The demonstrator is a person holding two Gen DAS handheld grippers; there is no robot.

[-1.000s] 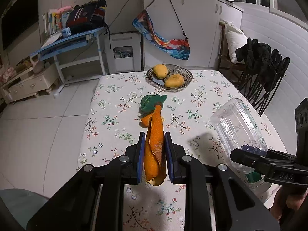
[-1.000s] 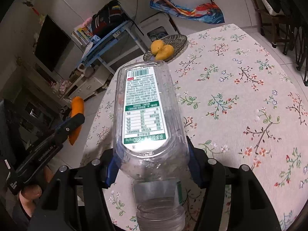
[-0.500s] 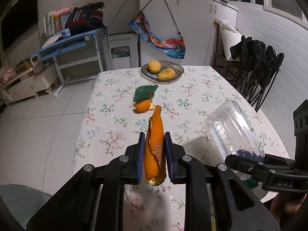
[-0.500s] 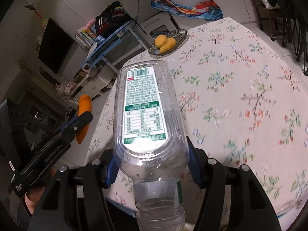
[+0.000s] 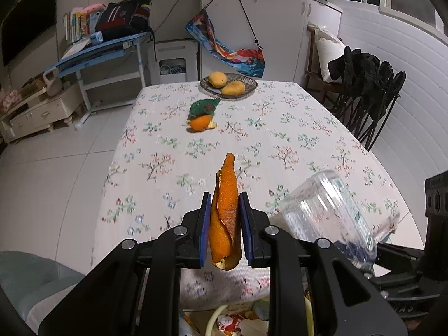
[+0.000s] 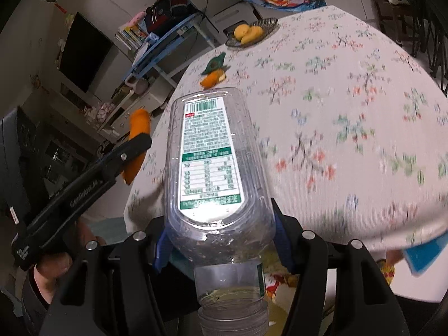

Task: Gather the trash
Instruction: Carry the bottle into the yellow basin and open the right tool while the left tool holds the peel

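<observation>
A long curl of orange peel [image 5: 225, 218] is clamped upright between the blue pads of the left gripper [image 5: 224, 224], which is held just off the near edge of a table [image 5: 280, 128] covered in a flowered cloth. To its right, a clear plastic bottle [image 6: 215, 168] is gripped around its lower body by the right gripper [image 6: 221, 240], with the bottle's open neck pointed back toward the camera and its white and green label facing up. The bottle looks empty apart from droplets inside.

At the far end of the table, a woven dish [image 5: 228, 85] is seen holding two yellow mangoes [image 5: 226, 84]. Nearer the middle, a green crumpled wrapper [image 5: 204, 106] lies touching a second piece of orange peel [image 5: 200, 124]; both are well apart from the grippers.

Below the near table edge, an open container of mixed rubbish [image 5: 240, 322] is partly seen under both grippers; its rim is mostly hidden. The left side of the table gives onto open tiled floor [image 5: 56, 154]. On the right, folded black chairs [image 5: 369, 89] stand close to the table's edge.
</observation>
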